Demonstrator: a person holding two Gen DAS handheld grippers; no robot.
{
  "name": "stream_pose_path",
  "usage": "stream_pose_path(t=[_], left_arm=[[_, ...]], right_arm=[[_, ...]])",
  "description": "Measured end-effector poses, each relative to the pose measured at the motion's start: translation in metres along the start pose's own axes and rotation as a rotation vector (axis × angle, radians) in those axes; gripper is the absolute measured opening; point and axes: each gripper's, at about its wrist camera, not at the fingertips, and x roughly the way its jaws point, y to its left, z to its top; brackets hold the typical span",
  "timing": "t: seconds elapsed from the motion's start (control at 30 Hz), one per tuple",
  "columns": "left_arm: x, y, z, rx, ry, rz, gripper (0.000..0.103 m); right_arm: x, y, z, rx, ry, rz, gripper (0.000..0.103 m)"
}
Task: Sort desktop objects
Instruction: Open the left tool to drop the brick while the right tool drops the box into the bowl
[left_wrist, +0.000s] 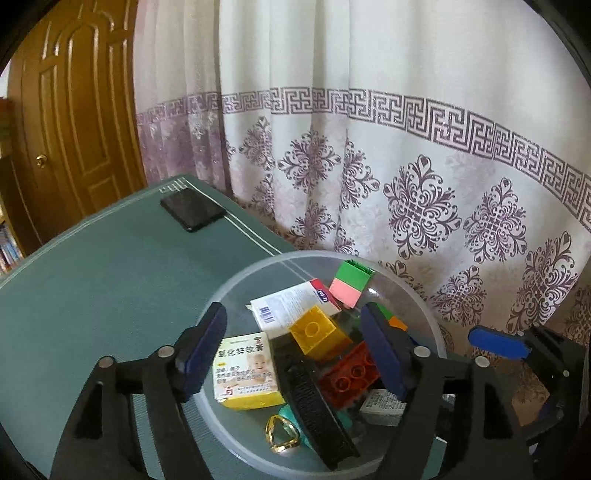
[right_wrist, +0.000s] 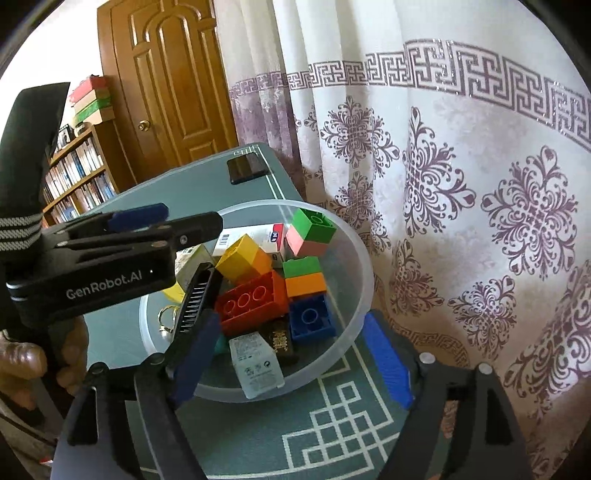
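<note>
2 tools, left tool (left_wrist: 295, 347) and right tool (right_wrist: 291, 358), gape wide, empty, over bowl (right_wrist: 354, 258).

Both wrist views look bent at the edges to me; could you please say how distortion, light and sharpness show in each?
Left wrist view: the curtain band bows in an arc, corners go black, soft daylight, and the bowl contents stay sharp. Right wrist view: the door leans, the same dark corners, no hard glare, and the printed mat lines stay crisp.

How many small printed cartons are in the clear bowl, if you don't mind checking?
3. A yellow baby-picture carton at the bowl's left, a white barcoded carton toward the back, and a grey-white carton at the front. More may be buried.
</note>
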Motion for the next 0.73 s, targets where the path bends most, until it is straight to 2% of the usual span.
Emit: stream_pose_path(t=[0.1,0.27,0.33,0.43,0.6,0.73], left_arm=[[-0.009,0.002,-0.001,-0.015,-0.016,0.029,0.085],[-0.020,0.011,-0.002,-0.089,-0.007,0.032,0.088],[-0.025,0.015,-0.002,-0.123,-0.012,0.007,0.095],[-0.039,0.021,-0.006,-0.157,-0.068,-0.045,0.095],[-0.059,0.020,-0.008,-0.131,-0.134,0.002,0.095],[-0.066,0.023,-0.013,-0.123,-0.131,0.020,0.095]], right_arm=[[-0.003,0.003,-0.001,-0.006,-0.005,0.000,0.085],[-0.010,0.005,-0.004,-0.001,-0.021,-0.007,0.085],[-0.013,0.005,-0.005,0.002,-0.028,-0.008,0.085],[-0.018,0.007,-0.006,0.001,-0.041,-0.010,0.085],[-0.025,0.012,-0.009,-0.011,-0.064,-0.018,0.085],[-0.028,0.019,-0.010,-0.024,-0.077,-0.016,0.085]])
